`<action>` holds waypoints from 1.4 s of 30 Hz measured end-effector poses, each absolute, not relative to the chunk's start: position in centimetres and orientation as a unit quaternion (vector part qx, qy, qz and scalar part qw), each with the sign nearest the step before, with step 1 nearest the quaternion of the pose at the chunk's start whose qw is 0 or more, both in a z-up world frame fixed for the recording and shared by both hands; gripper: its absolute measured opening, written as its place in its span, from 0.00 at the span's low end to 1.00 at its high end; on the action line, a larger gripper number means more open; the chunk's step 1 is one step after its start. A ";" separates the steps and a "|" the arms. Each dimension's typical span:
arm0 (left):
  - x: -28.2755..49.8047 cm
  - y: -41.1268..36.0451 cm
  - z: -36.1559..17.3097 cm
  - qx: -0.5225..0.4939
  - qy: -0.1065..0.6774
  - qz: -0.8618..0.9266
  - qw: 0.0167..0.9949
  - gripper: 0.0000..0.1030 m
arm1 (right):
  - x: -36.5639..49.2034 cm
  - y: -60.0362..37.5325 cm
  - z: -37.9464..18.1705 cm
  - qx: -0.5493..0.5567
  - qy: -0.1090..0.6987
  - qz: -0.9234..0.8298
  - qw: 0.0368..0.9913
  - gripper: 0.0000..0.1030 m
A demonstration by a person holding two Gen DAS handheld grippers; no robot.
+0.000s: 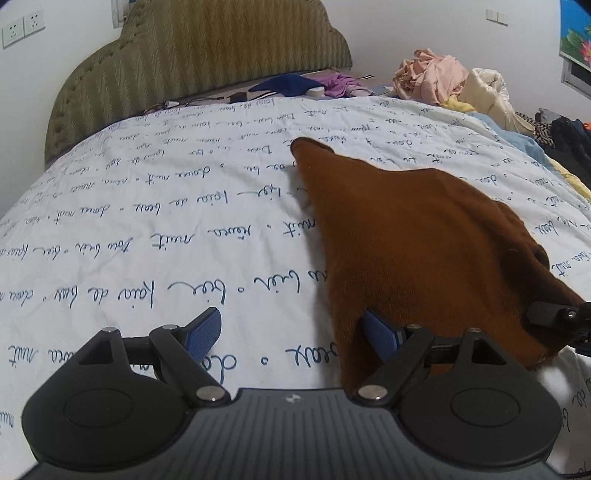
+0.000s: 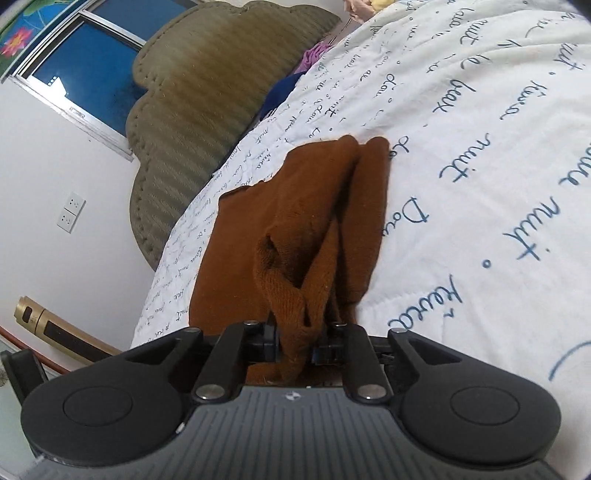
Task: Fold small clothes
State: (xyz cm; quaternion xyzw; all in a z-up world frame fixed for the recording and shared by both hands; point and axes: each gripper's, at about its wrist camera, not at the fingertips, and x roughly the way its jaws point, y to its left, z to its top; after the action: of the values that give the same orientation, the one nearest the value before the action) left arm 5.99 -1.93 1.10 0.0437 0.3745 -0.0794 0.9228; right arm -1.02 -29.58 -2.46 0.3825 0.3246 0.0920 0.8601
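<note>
From the left wrist camera, we see the left gripper [image 1: 291,338] hanging with its blue pads [image 1: 207,332] spread wide above a white quilt [image 1: 147,221]. A rust-brown knitted garment [image 1: 424,240] lies on the quilt to the right; its near edge drapes over the right-hand pad, but nothing is pinched. At the far right edge, part of the right gripper [image 1: 554,314] meets the garment's corner. The quilt carries blue handwritten script, upside down to us; we can make out "nuit" and "de", the rest uncertain. Beyond stand an olive padded headboard [image 1: 221,55], a heap of pink and cream clothes [image 1: 443,81], and wall sockets [image 1: 22,29].

From the right wrist camera, we see the right gripper [image 2: 295,347] pressed together on a bunched fold of the brown garment [image 2: 314,221], which stretches away from it across the quilt [image 2: 480,147]. Here the script reads more clearly: "nuit" and "beaux". Only this view shows a window [image 2: 85,74] and a gold cylinder [image 2: 55,325] at lower left; the clothes heap is mostly out of sight.
</note>
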 end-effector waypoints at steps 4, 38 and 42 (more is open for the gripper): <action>6.1 -1.8 1.0 0.033 0.379 -0.073 0.922 0.82 | -1.6 -29.4 -2.0 0.376 0.320 0.094 0.864 0.31; 2.6 -1.2 1.2 0.006 0.362 -0.040 0.931 0.82 | -2.9 -25.2 -1.2 0.153 0.320 0.008 0.935 0.72; 2.0 -1.2 1.3 0.006 0.364 -0.042 0.930 0.82 | -3.1 -25.2 -1.2 0.155 0.320 0.008 0.935 0.72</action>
State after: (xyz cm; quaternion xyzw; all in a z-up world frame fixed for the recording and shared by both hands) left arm 1.96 -1.16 1.32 0.0058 0.3643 -0.0421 0.9303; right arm -3.15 -25.17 -1.23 0.1552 0.3196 0.0077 0.9347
